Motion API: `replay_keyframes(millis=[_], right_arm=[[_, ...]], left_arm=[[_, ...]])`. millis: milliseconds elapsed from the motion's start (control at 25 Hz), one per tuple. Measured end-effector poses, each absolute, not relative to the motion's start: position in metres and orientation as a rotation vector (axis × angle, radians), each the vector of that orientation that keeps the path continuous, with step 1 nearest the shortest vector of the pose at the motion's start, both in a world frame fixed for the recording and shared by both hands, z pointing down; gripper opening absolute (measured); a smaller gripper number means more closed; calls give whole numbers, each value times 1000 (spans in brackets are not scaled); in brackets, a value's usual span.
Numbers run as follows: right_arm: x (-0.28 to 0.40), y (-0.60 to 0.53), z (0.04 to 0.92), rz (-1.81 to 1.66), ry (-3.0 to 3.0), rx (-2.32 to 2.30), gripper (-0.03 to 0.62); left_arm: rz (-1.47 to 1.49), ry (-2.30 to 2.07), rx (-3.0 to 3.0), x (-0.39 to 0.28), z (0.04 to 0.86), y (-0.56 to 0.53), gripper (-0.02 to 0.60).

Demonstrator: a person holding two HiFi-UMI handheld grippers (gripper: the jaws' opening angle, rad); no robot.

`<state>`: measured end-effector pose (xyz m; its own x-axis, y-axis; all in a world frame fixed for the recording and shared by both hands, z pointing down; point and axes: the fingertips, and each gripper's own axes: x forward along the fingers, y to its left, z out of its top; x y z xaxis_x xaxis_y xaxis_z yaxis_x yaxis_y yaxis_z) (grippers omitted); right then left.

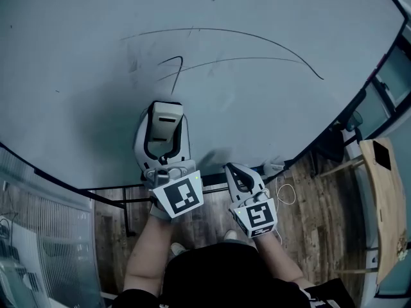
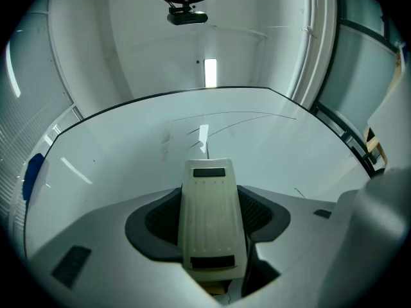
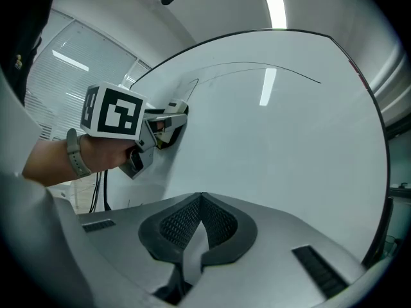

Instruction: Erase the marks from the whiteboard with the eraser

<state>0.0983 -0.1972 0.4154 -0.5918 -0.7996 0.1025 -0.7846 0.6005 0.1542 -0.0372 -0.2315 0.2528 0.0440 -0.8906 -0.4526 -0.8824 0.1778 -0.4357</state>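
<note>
One eraser (image 2: 212,217), gripped by the left tool (image 1: 164,145), near the whiteboard's (image 1: 77,56) lower edge; open board above. Right tool (image 1: 238,174) clenched, empty. Two long marks (image 1: 257,43).

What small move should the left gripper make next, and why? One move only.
Probably slide the left gripper, shut on the pale grey block eraser, up the white whiteboard: the thin black pen marks lie just ahead of it, unerased.

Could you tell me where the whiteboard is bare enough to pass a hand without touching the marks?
The whiteboard is bare at far left and at lower right, under the shorter line. The long arc and that line crowd the upper middle, above the eraser in the left gripper.
</note>
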Motion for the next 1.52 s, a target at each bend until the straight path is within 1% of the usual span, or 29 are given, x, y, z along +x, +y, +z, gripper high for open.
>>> replay_keyframes(millis=[200, 440, 640, 840, 1120, 1360, 1520], right_arm=[[88, -198, 418, -132, -2678, 1307, 26], [89, -201, 416, -137, -2684, 1311, 26], [100, -205, 415, -133, -2675, 1341, 26], [108, -208, 414, -128, -2675, 1354, 26], [107, -209, 414, -138, -2686, 1331, 26], [115, -209, 412, -124, -2680, 1365, 26], [118, -210, 412, -120, -2675, 1377, 26]], left_arm=[[-20, 1804, -1696, -43, 259, -231, 262], [-6, 1794, -1703, -41, 249, -232, 261], [-124, 1790, -1674, -32, 233, -237, 261], [-160, 1846, -1718, -31, 240, -241, 261], [-76, 1758, -1734, -20, 194, -237, 261], [-262, 1725, -1634, -3, 179, -246, 261], [-304, 1711, -1658, -2, 177, -247, 261]])
